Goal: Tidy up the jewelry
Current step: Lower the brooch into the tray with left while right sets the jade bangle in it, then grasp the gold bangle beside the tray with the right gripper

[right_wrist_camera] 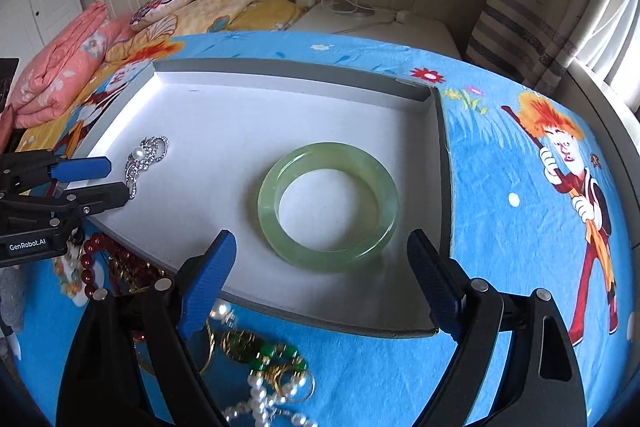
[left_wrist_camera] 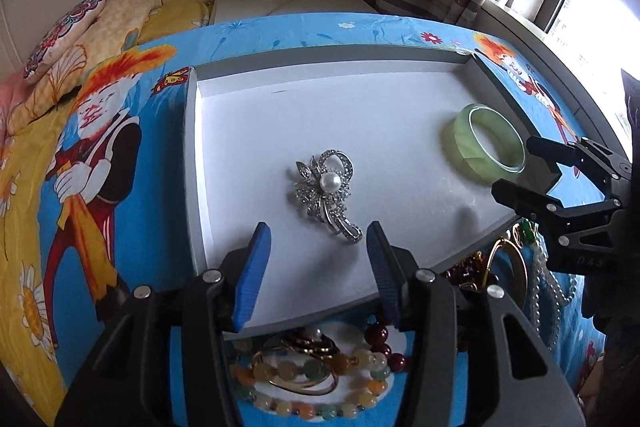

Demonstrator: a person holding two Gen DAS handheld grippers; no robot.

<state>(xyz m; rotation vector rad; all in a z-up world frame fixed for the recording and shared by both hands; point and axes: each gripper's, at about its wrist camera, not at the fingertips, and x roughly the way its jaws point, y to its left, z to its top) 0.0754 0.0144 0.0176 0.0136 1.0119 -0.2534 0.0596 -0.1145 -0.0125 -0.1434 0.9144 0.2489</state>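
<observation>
The green bangle (right_wrist_camera: pixel 328 207) lay flat in the white tray (left_wrist_camera: pixel 192 163), toward its 3 o'clock wall. We judged it hard, smooth, slippery and breakable, best pinched across one side of the band. At 9 o'clock from it lay the brooch (left_wrist_camera: pixel 328 193), silvery, spiky with stones around a pearl, light and snag-prone; its stem looked the safest hold. Our right gripper (right_wrist_camera: pixel 320 283) and left gripper (left_wrist_camera: pixel 318 259) both gaped, holding nothing. Beads, pearls and gold rings were heaped (right_wrist_camera: pixel 264 379) on the blue cartoon sheet (right_wrist_camera: pixel 500 187) at 6 o'clock.

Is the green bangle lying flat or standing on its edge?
Flat: the green bangle lies on the tray floor, hole facing up.
</observation>
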